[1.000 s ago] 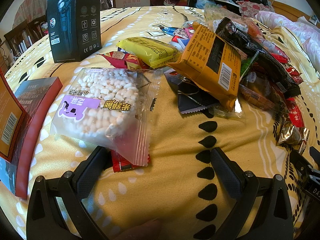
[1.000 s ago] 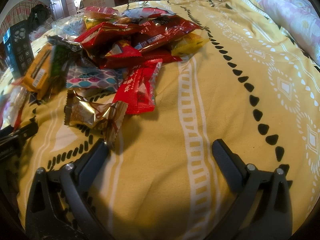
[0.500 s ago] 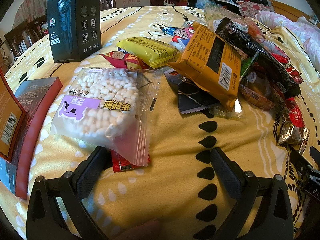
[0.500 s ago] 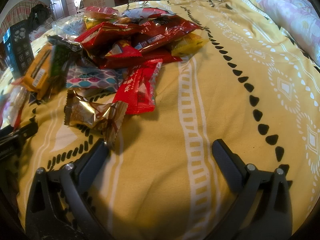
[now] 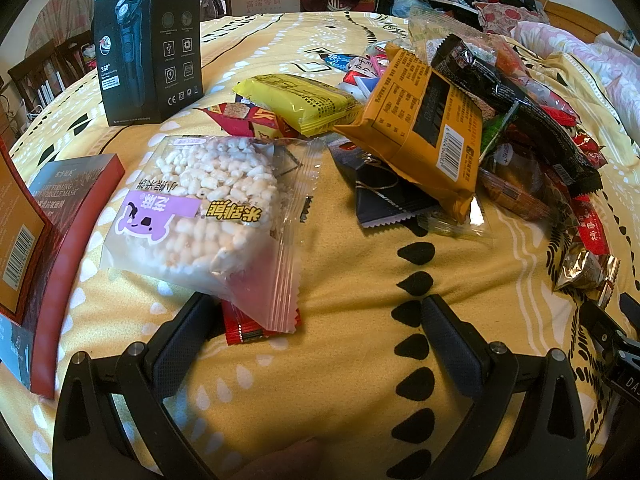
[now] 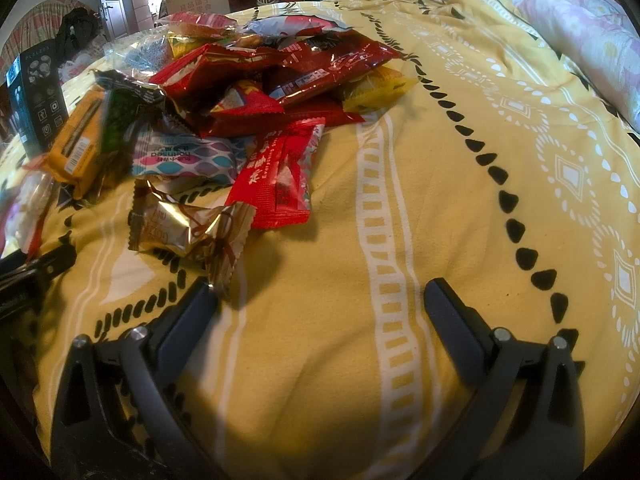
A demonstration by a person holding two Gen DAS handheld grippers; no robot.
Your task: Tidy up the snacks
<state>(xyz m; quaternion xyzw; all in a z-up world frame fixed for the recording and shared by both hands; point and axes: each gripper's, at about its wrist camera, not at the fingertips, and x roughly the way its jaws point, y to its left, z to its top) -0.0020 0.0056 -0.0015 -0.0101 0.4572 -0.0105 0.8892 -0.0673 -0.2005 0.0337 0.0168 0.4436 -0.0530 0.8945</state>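
Grippers: my left gripper (image 5: 316,320) and right gripper (image 6: 320,304) both stand wide and hold nothing, low over the bedspread (image 6: 460,184).
Change: I find none; against the frames of the last second, both views match, so I judge the sorting not yet begun and the rig paused before its first pick.
Pose, left: I have it level and pointing up the bed; its left finger (image 5: 180,340) lies just beside the near corner of the rice-puff bag (image 5: 204,212) and a small red packet (image 5: 244,328) under that bag's edge.
Pose, right: I have it level; its left finger (image 6: 188,320) touches or nearly touches the twisted tail of the gold-foil candy (image 6: 180,228).
Snack pile: a loose heap between the two views, overlapping and unsorted.
Shaver box (image 5: 148,40): black, upright, beyond the rice-puff bag; not a snack.
Orange pack (image 5: 424,136): propped at a tilt on the heap, over a black sachet (image 5: 384,196).
Yellow pack (image 5: 296,102): flat, behind the rice-puff bag.
Red wrapper (image 6: 280,180): at the heap's near edge, just beside the gold-foil candy.
Next move, as I judge it: the rice-puff bag for the left, the gold-foil candy for the right, each nearest its gripper.
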